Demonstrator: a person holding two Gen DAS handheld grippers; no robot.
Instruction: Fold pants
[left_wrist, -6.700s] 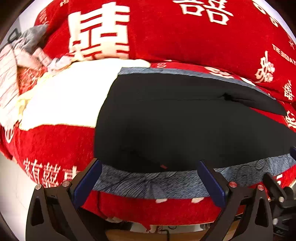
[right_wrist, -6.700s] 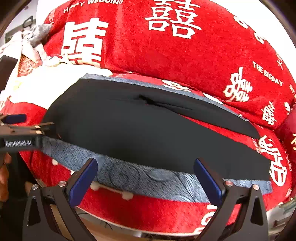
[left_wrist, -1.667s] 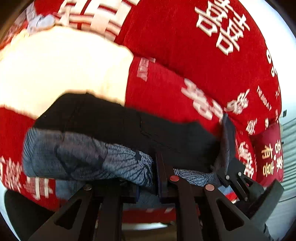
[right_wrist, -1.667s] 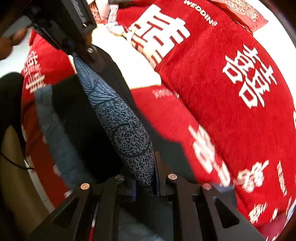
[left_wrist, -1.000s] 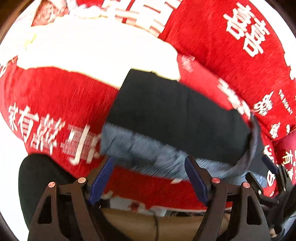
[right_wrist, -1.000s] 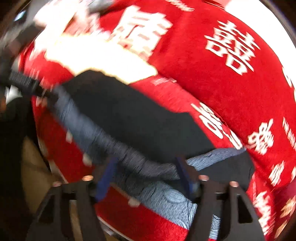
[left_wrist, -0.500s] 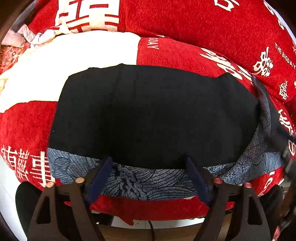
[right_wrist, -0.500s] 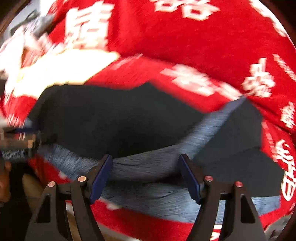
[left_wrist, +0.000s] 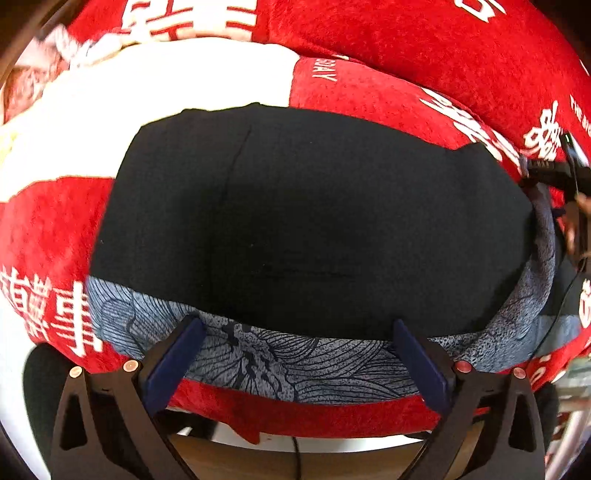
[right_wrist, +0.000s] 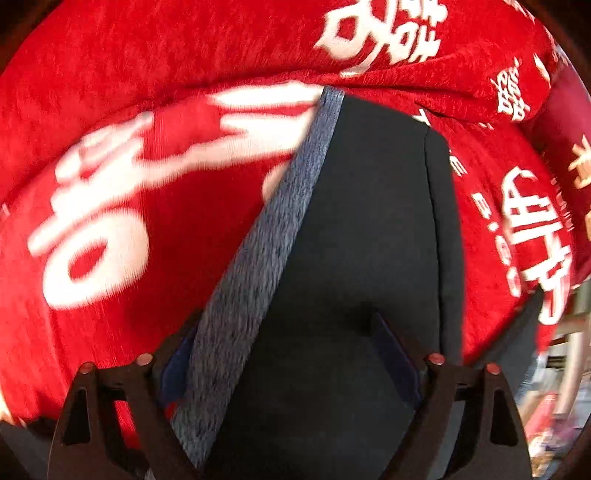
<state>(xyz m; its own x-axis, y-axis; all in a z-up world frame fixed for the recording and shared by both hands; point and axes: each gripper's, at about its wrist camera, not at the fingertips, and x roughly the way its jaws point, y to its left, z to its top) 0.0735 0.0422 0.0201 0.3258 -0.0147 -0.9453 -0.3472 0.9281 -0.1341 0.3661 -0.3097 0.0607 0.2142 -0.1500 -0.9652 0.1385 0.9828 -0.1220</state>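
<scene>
The black pants (left_wrist: 314, 221) lie folded flat on the red sofa cover, their grey-blue patterned band (left_wrist: 295, 362) along the near edge. My left gripper (left_wrist: 295, 326) hovers over that band, its jaws opening wide, pads clear of the cloth. Part of the right gripper's black frame (left_wrist: 554, 173) shows at the pants' right end. The right wrist view is blurred. There the pants (right_wrist: 369, 221) run away from me with the band (right_wrist: 266, 240) slanting across. My right gripper (right_wrist: 284, 328) is above them, jaws opening. Cloth lies between its fingers, but the pads do not press it.
The red sofa cover (left_wrist: 406, 37) carries white characters and a white panel (left_wrist: 166, 92). Loose laundry (left_wrist: 55, 48) is heaped at the far left. A red cushion (right_wrist: 554, 129) sits at the right end. Below the seat's front edge is a wooden floor (left_wrist: 295, 461).
Both grippers, earlier shut on the patterned band, have let go. The pants now lie doubled over. The left jaws spread wider. The right gripper swung to the pants' right end and rolled.
</scene>
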